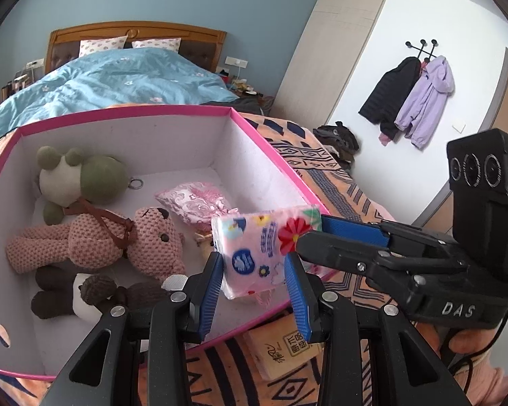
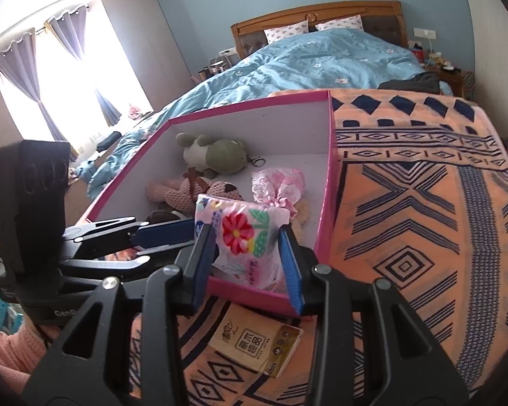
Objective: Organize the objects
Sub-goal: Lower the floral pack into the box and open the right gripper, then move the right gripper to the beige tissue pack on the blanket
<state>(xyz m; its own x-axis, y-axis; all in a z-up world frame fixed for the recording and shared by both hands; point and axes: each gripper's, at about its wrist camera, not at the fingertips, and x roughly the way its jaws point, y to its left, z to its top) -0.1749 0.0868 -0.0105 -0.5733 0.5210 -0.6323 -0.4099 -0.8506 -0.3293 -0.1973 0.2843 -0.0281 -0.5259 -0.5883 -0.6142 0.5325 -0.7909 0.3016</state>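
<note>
The pink plastic tissue packet point(image 1: 264, 250) carries a red flower and blue badges. The white-lined cardboard box point(image 1: 125, 115) has a pink rim. The orange woven blanket point(image 2: 423, 182) shows navy geometric bands and diamonds.

Both tools gripping tissue pack point(image 1: 254, 253), over pink box point(image 1: 125, 115), plush toys inside

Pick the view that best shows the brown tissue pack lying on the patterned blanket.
The right wrist view: the flat brown tissue pack lies nearly whole on the orange patterned blanket, just outside the pink-rimmed box, printed face readable. The left wrist view shows only part of it, between the gripper's black arms.
</note>
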